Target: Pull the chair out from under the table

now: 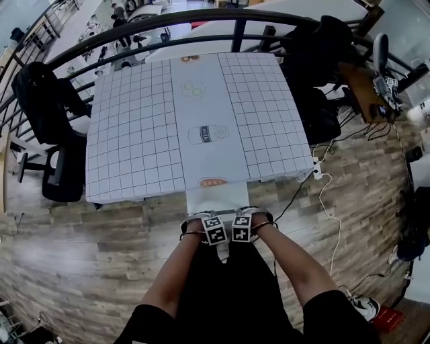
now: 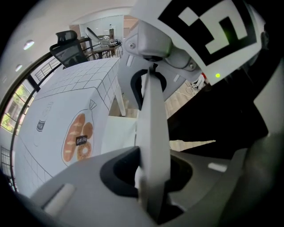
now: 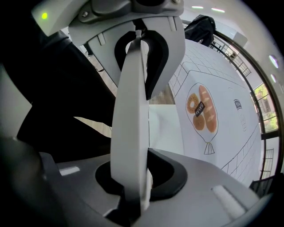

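The white chair [image 1: 218,198] stands at the near edge of the table [image 1: 134,134], its seat partly out from under the white grid-patterned cloth. Both grippers point down at the top edge of its backrest, side by side in front of the person's knees. My left gripper [image 1: 215,235] is shut on the thin white backrest [image 2: 153,124], which runs up between its jaws. My right gripper [image 1: 242,234] is shut on the same backrest [image 3: 131,111]. The seat [image 3: 166,128] shows beyond the jaws, next to the bread drawing on the cloth.
A black office chair [image 1: 57,161] stands left of the table. A black curved railing [image 1: 201,20] runs behind it. Dark chairs and bags [image 1: 316,67] crowd the far right. A power strip with white cable [image 1: 319,171] lies on the wooden floor at right; a shoe [image 1: 366,308] lies near my right leg.
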The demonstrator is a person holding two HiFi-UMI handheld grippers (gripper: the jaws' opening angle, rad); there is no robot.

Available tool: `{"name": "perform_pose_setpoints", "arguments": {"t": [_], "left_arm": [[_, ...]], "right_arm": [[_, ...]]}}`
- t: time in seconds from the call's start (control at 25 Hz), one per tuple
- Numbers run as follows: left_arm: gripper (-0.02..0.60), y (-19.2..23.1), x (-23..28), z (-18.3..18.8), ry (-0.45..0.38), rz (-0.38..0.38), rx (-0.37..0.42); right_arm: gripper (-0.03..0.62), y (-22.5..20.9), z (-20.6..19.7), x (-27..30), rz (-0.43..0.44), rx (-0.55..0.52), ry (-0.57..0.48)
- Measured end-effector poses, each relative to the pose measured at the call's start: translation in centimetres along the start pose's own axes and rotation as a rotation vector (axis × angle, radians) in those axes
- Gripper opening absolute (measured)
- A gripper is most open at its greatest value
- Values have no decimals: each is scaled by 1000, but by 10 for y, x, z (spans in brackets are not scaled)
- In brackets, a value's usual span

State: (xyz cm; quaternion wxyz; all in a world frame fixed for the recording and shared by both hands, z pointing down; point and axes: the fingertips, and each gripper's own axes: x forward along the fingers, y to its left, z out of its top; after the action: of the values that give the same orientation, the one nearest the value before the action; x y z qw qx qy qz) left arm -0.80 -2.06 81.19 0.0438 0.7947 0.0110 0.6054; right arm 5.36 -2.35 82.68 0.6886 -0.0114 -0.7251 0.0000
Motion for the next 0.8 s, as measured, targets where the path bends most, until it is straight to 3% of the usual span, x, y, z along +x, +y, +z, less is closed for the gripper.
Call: {"name": "perform_pose_setpoints", "arguments": {"t": [0.48,0.8], "left_arm": [[84,-18,1,-5,-1,11,37],[87,-39,1,-8,-11,1,-4]], "right_arm": [[71,20,3,1,1,33,-2],[72,39,5,2,-6,15,-1]]}}
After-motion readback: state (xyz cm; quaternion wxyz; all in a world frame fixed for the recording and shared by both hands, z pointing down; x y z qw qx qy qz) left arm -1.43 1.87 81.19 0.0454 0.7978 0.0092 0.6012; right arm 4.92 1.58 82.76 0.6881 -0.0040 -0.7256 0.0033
